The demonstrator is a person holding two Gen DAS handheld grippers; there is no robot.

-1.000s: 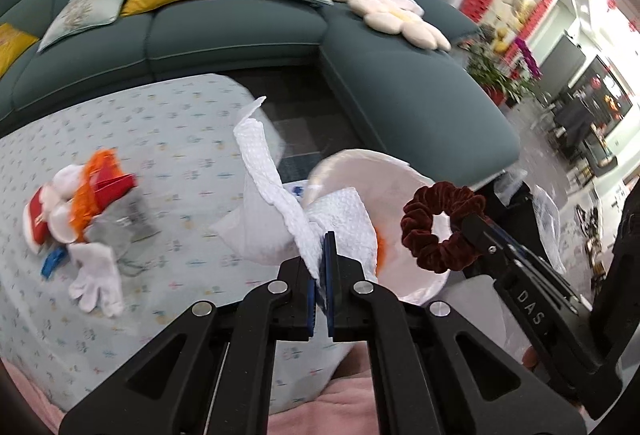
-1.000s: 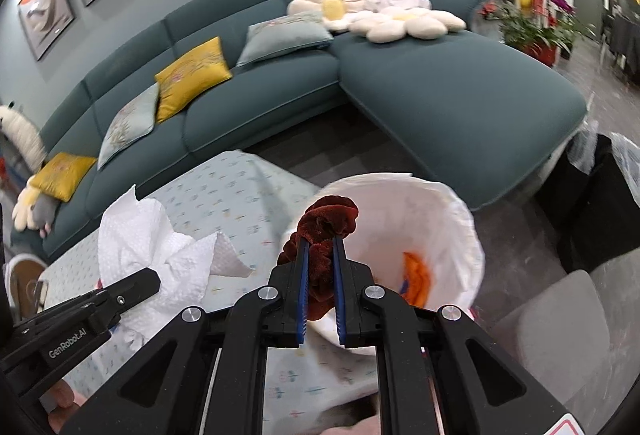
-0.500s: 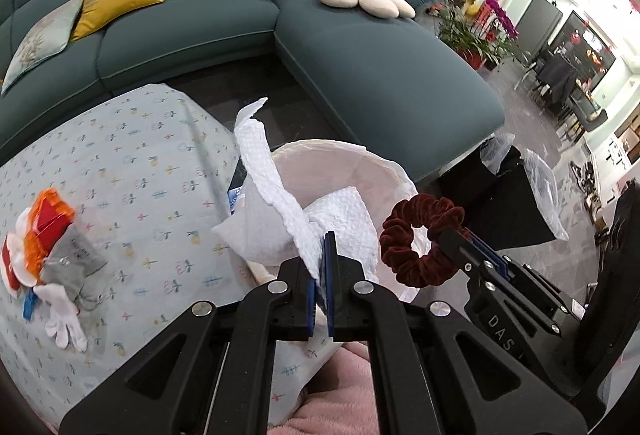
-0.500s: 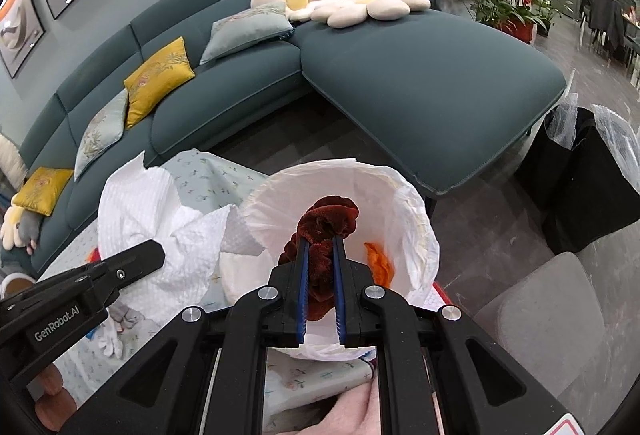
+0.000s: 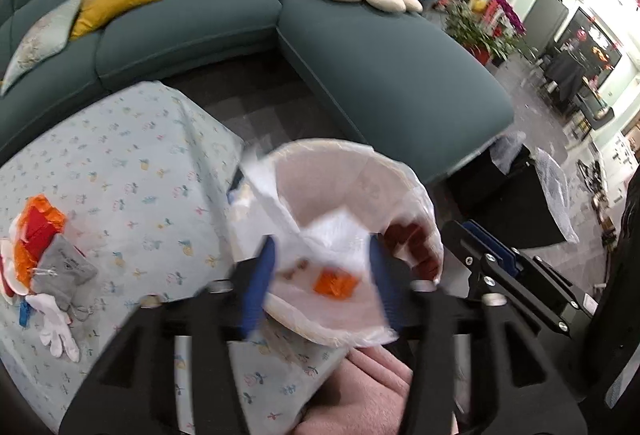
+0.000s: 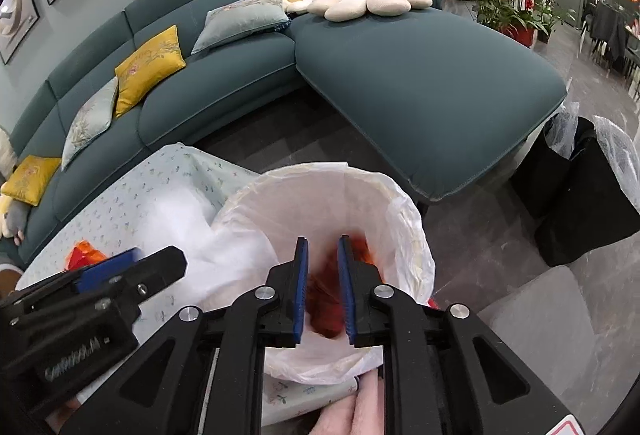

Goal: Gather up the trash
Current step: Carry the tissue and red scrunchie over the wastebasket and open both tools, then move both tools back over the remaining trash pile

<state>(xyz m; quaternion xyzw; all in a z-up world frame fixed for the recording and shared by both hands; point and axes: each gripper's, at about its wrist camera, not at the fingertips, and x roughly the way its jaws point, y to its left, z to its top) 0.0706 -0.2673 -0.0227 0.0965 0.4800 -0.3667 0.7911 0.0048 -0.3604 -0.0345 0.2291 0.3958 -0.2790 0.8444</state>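
A bin with a white liner [image 5: 400,171] [image 6: 404,211] stands at the table's near corner. My left gripper [image 5: 320,275] is open over it, and the white paper towel [image 5: 332,231] falls blurred between its fingers into the bin. My right gripper [image 6: 323,289] is open over the bin, and the dark red scrunchie [image 6: 326,311] drops blurred below its fingers; it also shows in the left wrist view [image 5: 412,239]. An orange scrap [image 5: 334,285] lies inside the bin.
On the floral tablecloth [image 5: 120,163], at the left, lie an orange and red wrapper pile [image 5: 34,231], a grey pouch [image 5: 66,267] and a white glove [image 5: 56,327]. A teal sofa [image 6: 400,75] curves behind. Black bags [image 6: 580,195] stand on the floor at right.
Both grippers have opened over the bin. The paper towel has left the left gripper and the scrunchie has left the right gripper; both are falling in.
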